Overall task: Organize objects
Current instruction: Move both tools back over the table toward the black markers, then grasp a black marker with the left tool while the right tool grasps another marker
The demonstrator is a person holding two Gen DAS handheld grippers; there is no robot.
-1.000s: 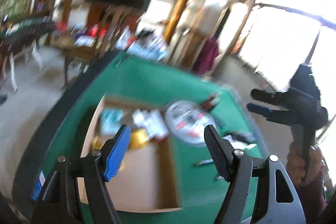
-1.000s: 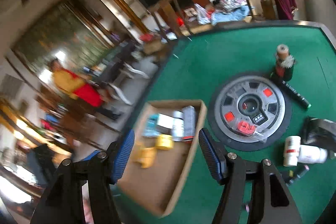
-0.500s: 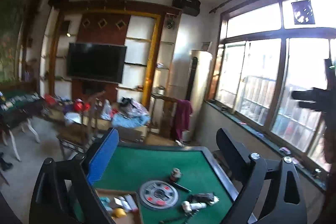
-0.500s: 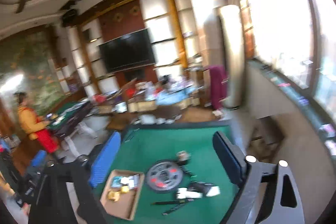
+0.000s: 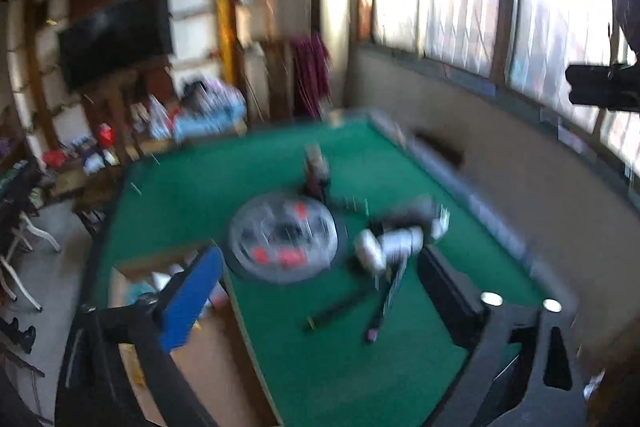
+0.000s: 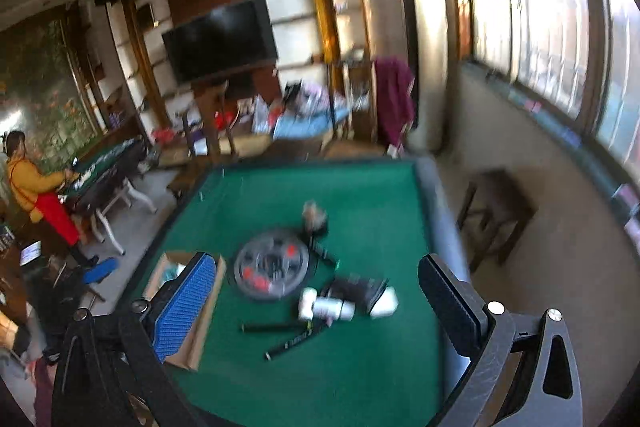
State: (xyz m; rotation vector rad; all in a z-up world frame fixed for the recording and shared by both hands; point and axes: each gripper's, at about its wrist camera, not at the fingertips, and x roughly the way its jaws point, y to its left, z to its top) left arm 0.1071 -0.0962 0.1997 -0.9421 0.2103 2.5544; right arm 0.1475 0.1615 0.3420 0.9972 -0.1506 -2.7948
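A green table holds a cardboard box with small items at the left, a round grey disc in the middle, a small dark bottle, a white bottle lying by a black pouch, and two black pens. The same things show blurred in the left wrist view: the box, the disc, the white bottle. My left gripper and my right gripper are open and empty, held above the table's near side.
A wooden stool stands right of the table under the windows. Cluttered tables and chairs fill the room behind. A person in yellow and red stands at another green table at far left. The right gripper shows at the right edge in the left wrist view.
Both grippers swung up to face the room half a second ago and have tipped back down toward the table. Both stay open and empty.
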